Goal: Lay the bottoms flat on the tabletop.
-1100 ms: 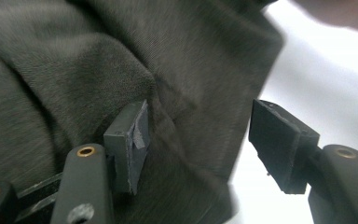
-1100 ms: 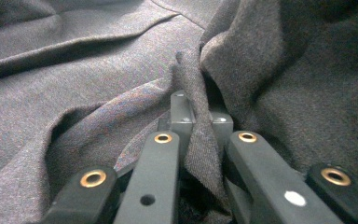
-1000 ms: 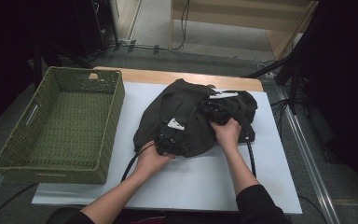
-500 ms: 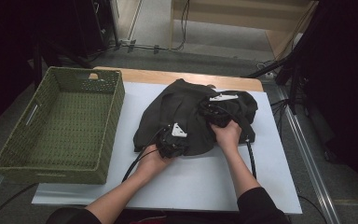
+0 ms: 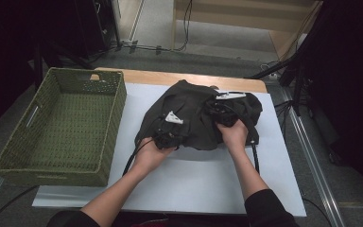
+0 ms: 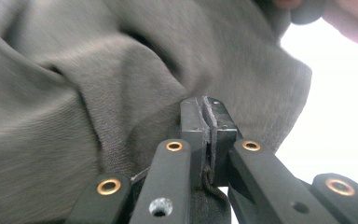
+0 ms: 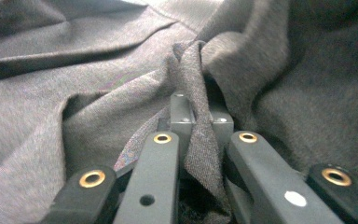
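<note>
From the high view, the dark garment [image 5: 198, 116] sits bunched mid-counter [image 5: 194, 189], basket [image 5: 61, 127] off to its left. Left claw [image 5: 166, 135] has just closed on its near-left edge; right claw [image 5: 222, 113] is farther back. Left gripper view: pads pinch fabric [image 6: 98, 93]. Right gripper view: a fold [image 7: 198, 93] clamped, probably a hem.

Dim room, grey floor [image 5: 160, 23]. Pale wooden furniture [image 5: 246, 14] stands at the far side. Cables [image 5: 184, 28] trail across the floor. White sheet [image 5: 194, 179] covers the wood-edged worktop [image 5: 179, 78]; dark stands flank both sides.
</note>
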